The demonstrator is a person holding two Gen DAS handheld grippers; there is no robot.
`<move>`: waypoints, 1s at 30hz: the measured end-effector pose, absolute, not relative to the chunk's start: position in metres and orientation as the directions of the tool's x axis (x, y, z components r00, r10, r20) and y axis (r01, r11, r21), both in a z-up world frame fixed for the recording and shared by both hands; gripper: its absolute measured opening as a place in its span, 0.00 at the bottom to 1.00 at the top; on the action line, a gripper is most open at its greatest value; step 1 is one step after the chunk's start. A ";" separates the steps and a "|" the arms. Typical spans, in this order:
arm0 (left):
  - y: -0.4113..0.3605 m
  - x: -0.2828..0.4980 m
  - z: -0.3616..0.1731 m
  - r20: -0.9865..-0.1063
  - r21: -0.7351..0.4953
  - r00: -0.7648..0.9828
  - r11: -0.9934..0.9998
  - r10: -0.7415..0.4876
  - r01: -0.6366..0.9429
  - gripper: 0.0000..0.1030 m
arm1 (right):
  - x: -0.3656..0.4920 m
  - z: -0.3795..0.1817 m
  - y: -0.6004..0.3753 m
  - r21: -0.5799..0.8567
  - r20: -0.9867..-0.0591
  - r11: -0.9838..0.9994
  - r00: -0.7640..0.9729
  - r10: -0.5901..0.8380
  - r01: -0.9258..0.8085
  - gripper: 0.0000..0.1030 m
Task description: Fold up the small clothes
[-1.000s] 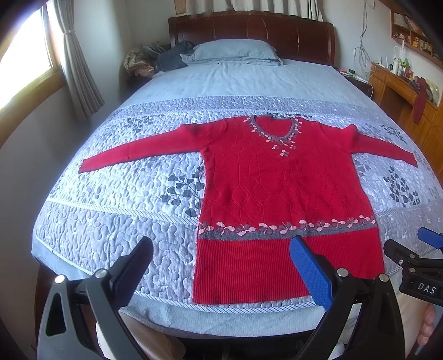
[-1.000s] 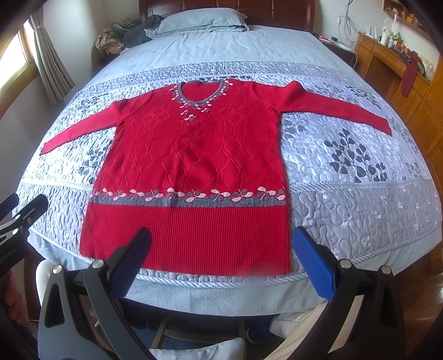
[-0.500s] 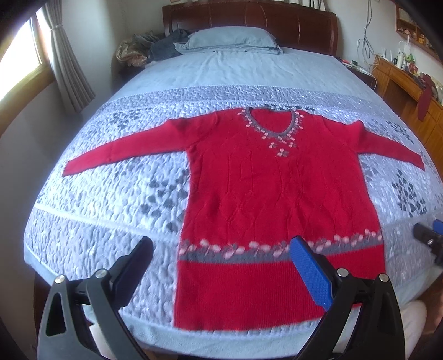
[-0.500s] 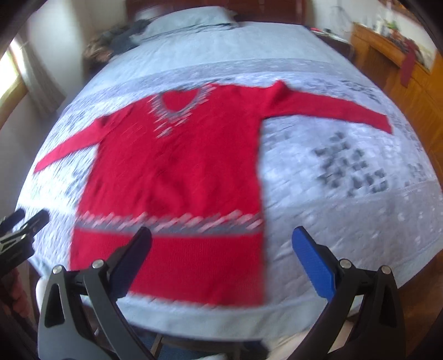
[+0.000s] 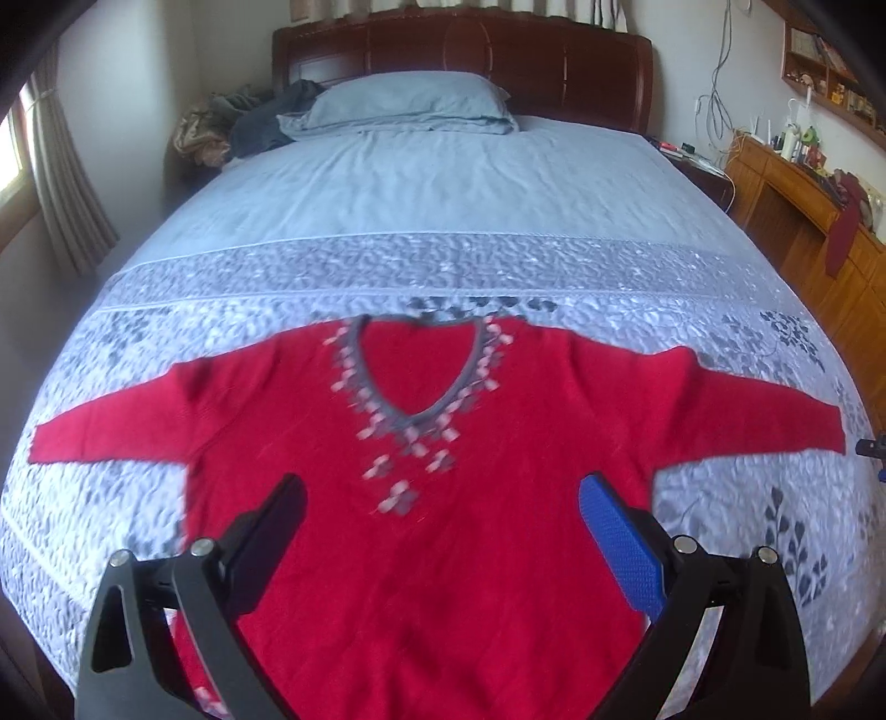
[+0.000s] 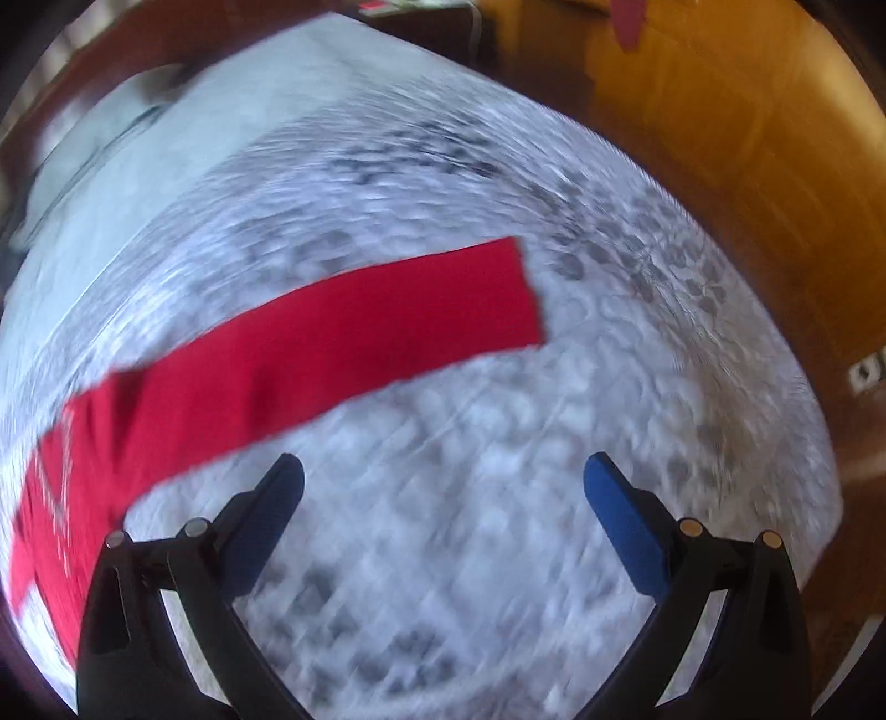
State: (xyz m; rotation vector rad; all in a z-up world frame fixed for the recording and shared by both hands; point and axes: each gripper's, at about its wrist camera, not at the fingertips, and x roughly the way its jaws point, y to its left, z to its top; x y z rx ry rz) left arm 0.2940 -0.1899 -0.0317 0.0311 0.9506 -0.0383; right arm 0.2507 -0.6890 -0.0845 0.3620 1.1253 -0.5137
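A red knit sweater point(image 5: 443, 498) with a grey flowered V-neck lies flat and face up on the quilted bedspread point(image 5: 138, 343), both sleeves spread out. My left gripper point(image 5: 440, 507) hovers open over the sweater's chest, holding nothing. In the blurred right wrist view the sweater's right sleeve point(image 6: 343, 332) stretches across the quilt point(image 6: 498, 526), its cuff at the upper right. My right gripper point(image 6: 443, 476) is open over bare quilt, just below that sleeve and short of the cuff. The tip of the right gripper shows at the right edge of the left wrist view.
A blue pillow point(image 5: 410, 105) and a pile of clothes point(image 5: 238, 127) lie at the dark wooden headboard point(image 5: 459, 50). A wooden desk point(image 5: 803, 221) with small items stands right of the bed. A curtain point(image 5: 61, 205) hangs at the left. Wooden furniture point(image 6: 720, 138) lies beyond the bed's right edge.
Both grippers moved forward over the bed. The left went from the hem up to the chest. The right swung out to the right, from the hem to the right sleeve.
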 end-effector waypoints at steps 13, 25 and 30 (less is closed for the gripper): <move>-0.207 0.330 -0.081 -0.841 0.092 0.539 0.995 0.058 0.036 0.96 | 0.289 -0.151 -0.771 0.184 -0.943 0.760 0.330 -0.043 0.624 0.45; -0.126 0.347 -0.093 -0.850 0.111 0.508 0.990 0.137 -0.083 0.96 | 0.298 -0.076 -0.686 0.194 -0.863 0.876 0.501 -0.062 0.442 0.08; -0.085 0.342 -0.093 -0.852 0.101 0.502 0.988 0.147 -0.118 0.96 | 0.333 -0.050 -0.559 0.093 -0.847 0.975 0.530 -0.030 0.203 0.08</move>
